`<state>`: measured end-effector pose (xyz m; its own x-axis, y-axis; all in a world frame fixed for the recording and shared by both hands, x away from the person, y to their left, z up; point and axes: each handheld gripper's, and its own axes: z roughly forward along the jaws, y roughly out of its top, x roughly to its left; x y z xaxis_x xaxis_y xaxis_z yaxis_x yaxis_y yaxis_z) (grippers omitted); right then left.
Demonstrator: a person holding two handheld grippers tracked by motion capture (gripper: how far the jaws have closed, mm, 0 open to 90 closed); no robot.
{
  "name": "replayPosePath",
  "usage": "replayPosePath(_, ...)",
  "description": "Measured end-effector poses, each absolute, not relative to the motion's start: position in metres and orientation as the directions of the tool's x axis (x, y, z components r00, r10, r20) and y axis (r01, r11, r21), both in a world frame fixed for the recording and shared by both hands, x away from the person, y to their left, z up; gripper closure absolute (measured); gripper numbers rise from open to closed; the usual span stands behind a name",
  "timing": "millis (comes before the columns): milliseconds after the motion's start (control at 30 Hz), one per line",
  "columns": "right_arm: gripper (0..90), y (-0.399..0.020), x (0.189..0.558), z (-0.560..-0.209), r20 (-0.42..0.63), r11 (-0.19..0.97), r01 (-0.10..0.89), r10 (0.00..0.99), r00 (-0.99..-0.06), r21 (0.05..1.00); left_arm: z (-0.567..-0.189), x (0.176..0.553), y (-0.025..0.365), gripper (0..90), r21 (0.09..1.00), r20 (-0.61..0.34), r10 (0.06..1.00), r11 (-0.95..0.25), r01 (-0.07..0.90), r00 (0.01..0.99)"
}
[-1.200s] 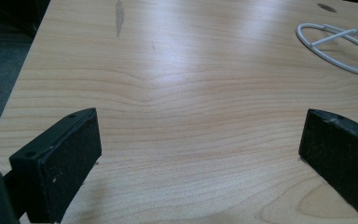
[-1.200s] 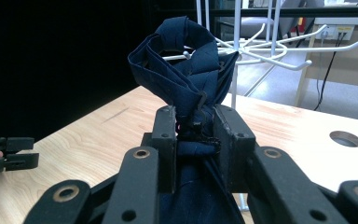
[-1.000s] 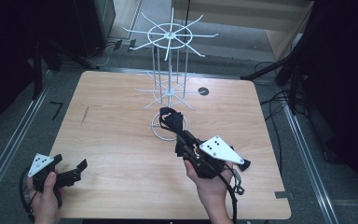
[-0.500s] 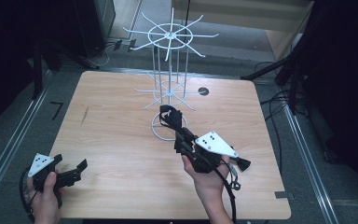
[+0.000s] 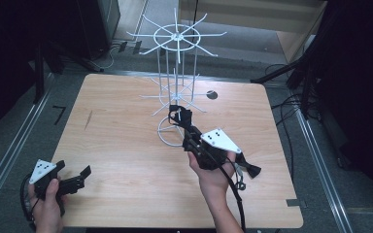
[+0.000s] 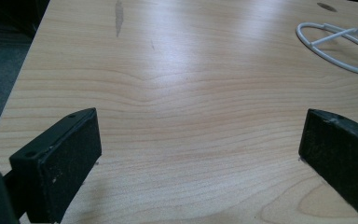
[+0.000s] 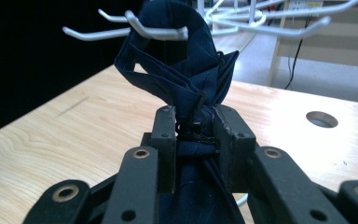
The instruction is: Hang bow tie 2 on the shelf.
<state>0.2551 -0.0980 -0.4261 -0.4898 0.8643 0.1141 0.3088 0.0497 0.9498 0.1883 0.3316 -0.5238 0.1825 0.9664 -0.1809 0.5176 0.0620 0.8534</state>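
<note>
While the left tool (image 5: 73,177) rests with its jaws spread wide and nothing between them near the front-left corner of the counter (image 5: 126,145), it offers no support if things go astray further right. At mid-counter the right tool (image 7: 193,135) is pressed together on a folded dark navy cloth (image 7: 177,88), whose upper loop sits right at a lower prong of the white wire hanging rack (image 5: 175,73). I judge the main risk to be a snag: a pull on the cloth could drag on the prong and tip the light rack, since only its ring base (image 6: 340,44) stands on the wood; the loop might also slide off the prong's tip. Pale wood grain covers the counter, with a faint dark streak toward its left edge and a round hole (image 5: 212,94) near the back-right. Beyond lie grey floor, dark equipment and loose cables.
</note>
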Motion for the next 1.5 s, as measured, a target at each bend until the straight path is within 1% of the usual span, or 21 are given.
replayPosePath(267,70.9,-0.095,0.26,-0.442,0.114,0.065,0.332,0.863,-0.493,0.941,-0.524,0.188,0.332,0.0,0.852,-0.183,0.966,0.063,0.519,0.183)
replayPosePath(433,66.4,-0.098,0.261,-0.447,0.12,0.059,0.335,0.863,-0.491,0.94,-0.524,0.188,0.332,0.0,0.852,-0.184,0.966,0.064,0.52,0.182)
replayPosePath(500,62.1,-0.1,0.261,-0.448,0.114,0.066,0.329,0.859,-0.5,0.942,-0.524,0.188,0.332,0.0,0.851,-0.186,0.966,0.067,0.52,0.18)
replayPosePath(600,50.1,-0.105,0.261,-0.449,0.11,0.078,0.321,0.841,-0.529,0.944,-0.524,0.188,0.333,0.0,0.852,-0.186,0.966,0.067,0.52,0.181)
replayPosePath(667,43.9,-0.108,0.26,-0.451,0.105,0.093,0.32,0.827,-0.552,0.943,-0.524,0.188,0.332,0.0,0.852,-0.184,0.966,0.065,0.519,0.182)
replayPosePath(800,39.1,-0.119,0.257,-0.457,0.087,0.125,0.328,0.823,-0.562,0.936,-0.524,0.188,0.332,0.0,0.851,-0.185,0.966,0.065,0.521,0.182)
replayPosePath(1067,38.4,-0.155,0.255,-0.466,0.11,0.095,0.363,0.856,-0.505,0.927,-0.524,0.188,0.332,0.0,0.855,-0.179,0.967,0.063,0.515,0.18)
replayPosePath(1500,38.9,-0.201,0.252,-0.476,0.108,0.073,0.388,0.899,-0.425,0.919,-0.524,0.188,0.331,0.0,0.854,-0.177,0.967,0.059,0.517,0.182)
